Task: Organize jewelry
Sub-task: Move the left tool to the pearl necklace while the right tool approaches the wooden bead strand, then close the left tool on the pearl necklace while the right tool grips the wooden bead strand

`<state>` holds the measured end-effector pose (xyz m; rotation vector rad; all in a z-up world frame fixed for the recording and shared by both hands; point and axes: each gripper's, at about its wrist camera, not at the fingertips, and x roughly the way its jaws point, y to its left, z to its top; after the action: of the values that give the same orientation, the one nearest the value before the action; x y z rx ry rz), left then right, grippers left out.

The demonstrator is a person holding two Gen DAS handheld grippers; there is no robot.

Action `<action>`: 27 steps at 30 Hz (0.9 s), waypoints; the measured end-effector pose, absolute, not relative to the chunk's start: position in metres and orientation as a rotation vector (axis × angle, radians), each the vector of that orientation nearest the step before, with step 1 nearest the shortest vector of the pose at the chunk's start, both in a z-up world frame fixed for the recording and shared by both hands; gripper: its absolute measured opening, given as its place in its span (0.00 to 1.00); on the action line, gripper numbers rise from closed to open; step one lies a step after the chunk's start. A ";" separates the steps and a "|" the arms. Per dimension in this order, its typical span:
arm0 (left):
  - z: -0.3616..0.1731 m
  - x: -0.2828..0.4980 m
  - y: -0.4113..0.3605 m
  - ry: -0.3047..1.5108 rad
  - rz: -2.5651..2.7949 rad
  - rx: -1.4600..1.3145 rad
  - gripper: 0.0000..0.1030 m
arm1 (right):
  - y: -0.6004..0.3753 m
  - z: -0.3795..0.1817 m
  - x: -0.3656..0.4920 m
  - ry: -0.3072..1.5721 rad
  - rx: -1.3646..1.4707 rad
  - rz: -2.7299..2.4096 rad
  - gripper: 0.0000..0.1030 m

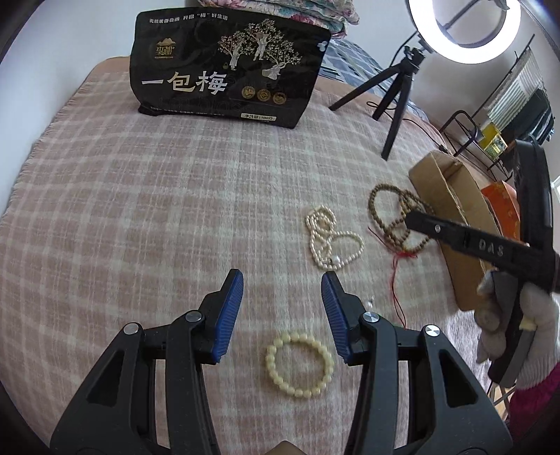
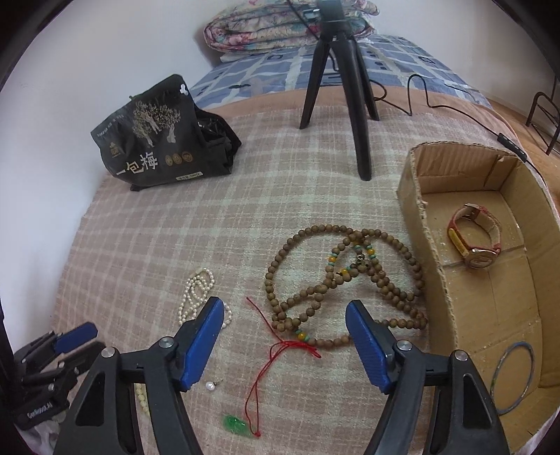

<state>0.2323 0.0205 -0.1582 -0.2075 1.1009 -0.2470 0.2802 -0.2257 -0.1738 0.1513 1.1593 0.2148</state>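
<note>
**Desk editor:** Where does the jewelry lie, and which way does it run?

**Caption writer:** On the pink plaid blanket of the bed. In your right wrist view the brown bead strand sprawls in loops at centre, its long axis running from 10 o'clock to 4 o'clock, its red cord trailing toward 6 o'clock to a small green charm. The pearl strand lies at 9 o'clock of it, stretched roughly 12 to 6. A single pearl earring sits just beside your left-hand pad. The cardboard box stands at 3 o'clock, touching the brown beads, long side running 12 to 6; inside lie a wristwatch on its side and a thin bangle flat on the floor of the box.

**Desk editor:** And the tools?

**Caption writer:** Your right tool points steeply down with its blue pads apart, nothing between them but the red cord and the strand's lower end on the blanket; the pads touch neither. Your left tool also stands apart, about half open, hovering above the cream bead bracelet, a closed ring lying flat between the arms of the tool, untouched. The pearl strand is at 1 o'clock of it there.

**Desk editor:** Anything else in frame?

**Caption writer:** A black snack bag upright at 12 o'clock, a tripod with a ring light, and your gloved hand at 3 o'clock.
</note>
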 end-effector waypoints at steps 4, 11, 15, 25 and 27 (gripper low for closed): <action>-0.167 0.253 0.016 1.112 -0.247 -0.227 0.46 | -0.223 -0.180 0.289 1.179 0.166 0.215 0.73; -0.179 0.273 0.001 1.136 -0.277 -0.245 0.46 | -0.221 -0.192 0.298 1.227 0.164 0.180 0.65; -0.186 0.282 -0.007 1.148 -0.292 -0.257 0.46 | -0.219 -0.199 0.303 1.241 0.144 0.183 0.63; -0.204 0.303 -0.026 1.178 -0.280 -0.242 0.46 | -0.217 -0.211 0.312 1.265 0.096 0.168 0.59; -0.208 0.305 -0.030 1.186 -0.279 -0.232 0.46 | -0.217 -0.213 0.312 1.266 0.087 0.165 0.57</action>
<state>0.3053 -0.0299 -0.2079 -0.2318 1.1862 -0.2793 0.3123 -0.2166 -0.2134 0.0866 1.2662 0.1655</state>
